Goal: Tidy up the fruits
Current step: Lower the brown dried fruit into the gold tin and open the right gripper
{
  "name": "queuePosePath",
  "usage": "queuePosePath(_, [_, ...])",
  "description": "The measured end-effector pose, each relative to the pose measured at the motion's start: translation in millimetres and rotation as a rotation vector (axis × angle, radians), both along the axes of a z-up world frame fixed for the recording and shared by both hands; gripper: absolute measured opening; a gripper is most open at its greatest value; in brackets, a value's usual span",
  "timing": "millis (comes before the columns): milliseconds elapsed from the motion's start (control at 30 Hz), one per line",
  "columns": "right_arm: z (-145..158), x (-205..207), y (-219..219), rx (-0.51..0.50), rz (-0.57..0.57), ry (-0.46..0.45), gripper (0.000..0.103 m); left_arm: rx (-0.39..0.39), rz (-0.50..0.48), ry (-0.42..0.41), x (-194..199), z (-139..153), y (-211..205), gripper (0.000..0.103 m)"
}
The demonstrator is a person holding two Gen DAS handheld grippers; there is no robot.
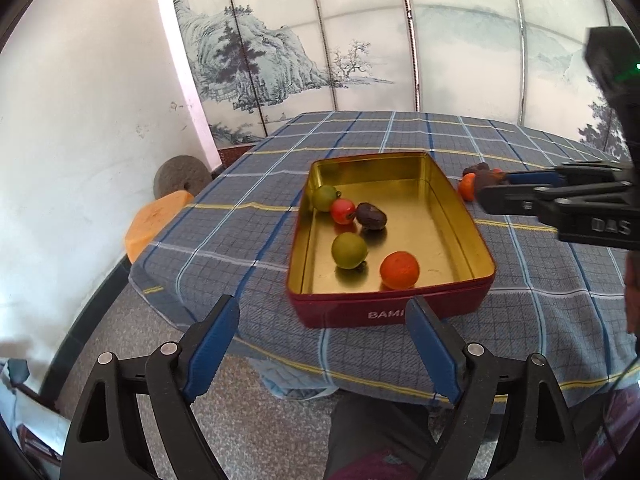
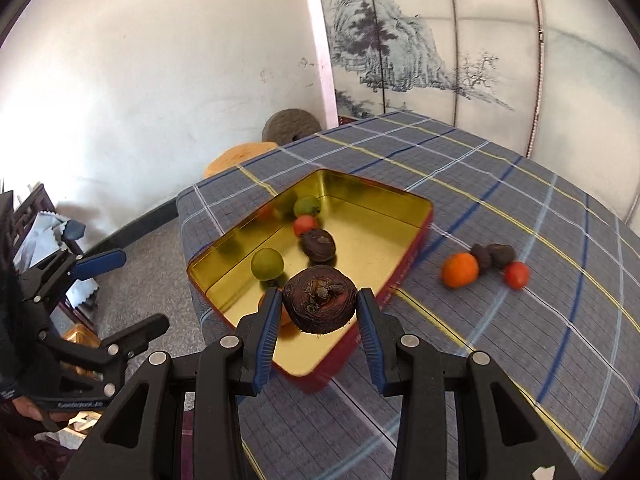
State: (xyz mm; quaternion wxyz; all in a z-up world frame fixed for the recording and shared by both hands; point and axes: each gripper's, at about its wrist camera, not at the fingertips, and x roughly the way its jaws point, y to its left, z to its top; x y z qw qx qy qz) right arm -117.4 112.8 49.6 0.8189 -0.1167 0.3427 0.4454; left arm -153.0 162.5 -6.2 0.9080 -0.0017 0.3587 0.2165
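Left wrist view: left gripper [image 1: 320,346] empty, jaws wide, short of the red tin [image 1: 390,308]; five fruits lie inside.

Right wrist view: right gripper [image 2: 317,314] clamps a dark brown fruit [image 2: 319,305] between both pads, above the tin's near corner. Step looks like carry-to-tin; next, release over the gold floor. Four fruits [image 2: 460,269] wait on the cloth beside the tin.

A: Lighting?
B: Bright, diffuse daylight; the white wall [image 1: 80,128] nearly bleaches out at left. The gold tin [image 1: 436,200] mirrors its contents, with soft shadows beneath them.
A: Image quality?
B: Strong fisheye curvature, dark vignetted corners. In the right wrist view, motion blur smears the loose fruits [image 2: 484,266] and tablecloth [image 2: 540,320].
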Motion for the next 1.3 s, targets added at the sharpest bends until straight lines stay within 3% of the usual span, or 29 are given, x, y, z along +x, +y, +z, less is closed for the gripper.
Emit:
queuePosePath(267, [-10,12,41,-0.063,0.012,0.007,0.036,-0.02,0.032,-0.003,-9,-3,15,0.085])
queuePosePath(833, [-36,35,74,-0.156,-0.026,0.04,0.036,-0.022,0.082,0.015,-20,-13,36,0.085])
queuePosePath(1100, [-28,38,81,-0.139,-0.039,0.025,0.037,-0.009,0.079,0.03,-23,-15,34,0.085])
queuePosePath(1300, [-2,36,72,-0.067,-0.064,-0.021,0.039,-0.007,0.08,0.028,-24,-11,34,0.086])
